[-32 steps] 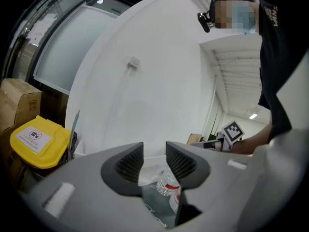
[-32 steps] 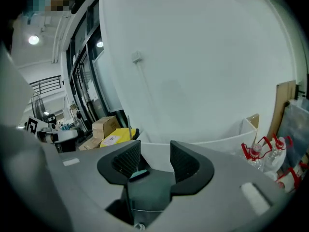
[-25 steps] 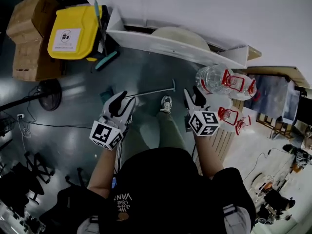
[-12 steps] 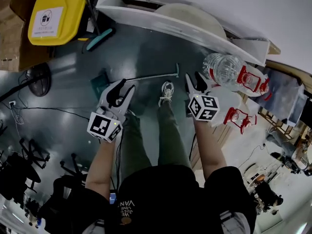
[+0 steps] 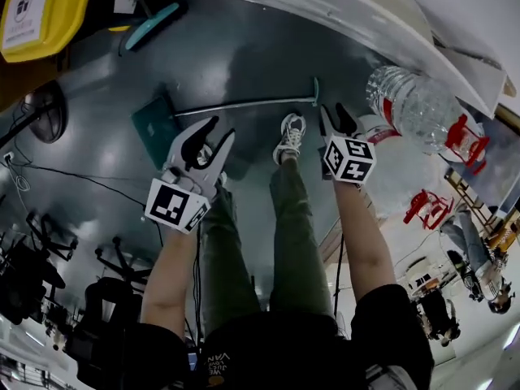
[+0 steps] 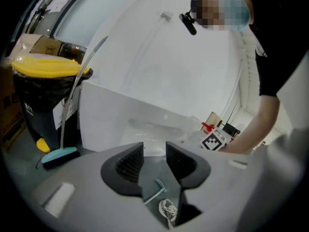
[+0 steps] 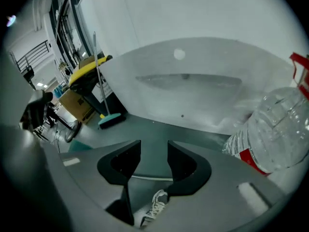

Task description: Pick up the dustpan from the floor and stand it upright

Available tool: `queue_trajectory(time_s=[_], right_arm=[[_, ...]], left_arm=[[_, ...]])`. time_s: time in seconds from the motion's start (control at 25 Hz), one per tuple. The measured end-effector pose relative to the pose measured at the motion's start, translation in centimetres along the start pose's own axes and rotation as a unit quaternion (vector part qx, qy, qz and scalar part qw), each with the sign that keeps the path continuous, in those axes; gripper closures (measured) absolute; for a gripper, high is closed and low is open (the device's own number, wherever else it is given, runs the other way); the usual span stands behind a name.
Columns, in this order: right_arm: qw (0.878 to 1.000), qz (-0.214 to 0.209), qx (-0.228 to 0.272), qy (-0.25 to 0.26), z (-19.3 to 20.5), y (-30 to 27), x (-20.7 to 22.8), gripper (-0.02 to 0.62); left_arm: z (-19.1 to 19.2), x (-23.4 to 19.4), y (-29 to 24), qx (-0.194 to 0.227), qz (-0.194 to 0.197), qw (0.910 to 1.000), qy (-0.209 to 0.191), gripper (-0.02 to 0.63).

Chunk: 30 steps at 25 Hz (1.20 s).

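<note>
The dustpan lies flat on the dark floor: a teal pan with a long grey handle running right to a teal tip. My left gripper hovers open just right of the pan, above the handle's near part. In the left gripper view, the handle's tip shows far below the gap between the jaws. My right gripper is open too, near the handle's tip. In the right gripper view, the handle crosses under its empty jaws. Neither gripper touches the dustpan.
My shoe and legs stand between the two grippers. A yellow-lidded bin and a teal-headed broom are at the back left. Large water bottles lie at the right, a white panel behind, a fan and cables left.
Both grippers have dropped toward the floor and now sit close over the dustpan's handle. Their jaws stay as wide as before. The dustpan has not moved.
</note>
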State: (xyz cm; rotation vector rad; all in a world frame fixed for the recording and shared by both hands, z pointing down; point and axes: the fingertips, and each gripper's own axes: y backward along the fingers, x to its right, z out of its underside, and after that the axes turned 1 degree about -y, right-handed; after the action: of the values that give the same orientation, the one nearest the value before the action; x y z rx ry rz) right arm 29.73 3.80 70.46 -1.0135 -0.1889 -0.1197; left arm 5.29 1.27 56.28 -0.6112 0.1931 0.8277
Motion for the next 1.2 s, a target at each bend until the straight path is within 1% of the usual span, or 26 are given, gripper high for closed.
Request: queue_trajectory(time_s=[0.16,0.28,0.6,0.76,0.88,0.96,1.04,1.2], right_arm=[[1.0,0.015,-0.025,-0.008,3.8,-5.6,3.0,0.43],[0.998,0.028,-0.05,-0.015,6.9,-9.1,5.1,0.43],[0.993,0.023,-0.115,-0.011,14.7,-16.1,7.9,0.43],[0.99,0.03,-0.139,-0.001,18.1,-19.0,9.8,0.43],[0.987,0.04,-0.156,0.012,20.2,-20.9,11.1,0.43],[0.985,0.046,-0.167,0.024,21.2,-22.1,12.0,0.43],[0.983,0.048,-0.173,0.034,21.7,-23.3,12.6,0.431],[0.983,0.054,-0.173,0.041,22.1,-25.3,13.1,0.431]], left_arm=[[4.7,-2.0,-1.8,-0.006,-0.012,0.9998,0.013,0.454],[7.5,-3.4,-3.3,-0.004,-0.023,0.9995,0.02,0.454],[13.7,-6.1,-7.3,0.006,-0.036,0.9989,0.03,0.454],[17.2,-7.0,-9.4,0.001,-0.031,0.9989,0.035,0.454],[18.6,-7.6,-10.2,-0.007,-0.025,0.999,0.037,0.454],[19.1,-8.2,-10.6,-0.002,-0.022,0.9995,0.023,0.454],[19.5,-8.8,-10.9,0.001,-0.022,0.9997,0.014,0.454],[20.2,-9.4,-11.3,0.003,-0.02,0.9997,0.012,0.454]])
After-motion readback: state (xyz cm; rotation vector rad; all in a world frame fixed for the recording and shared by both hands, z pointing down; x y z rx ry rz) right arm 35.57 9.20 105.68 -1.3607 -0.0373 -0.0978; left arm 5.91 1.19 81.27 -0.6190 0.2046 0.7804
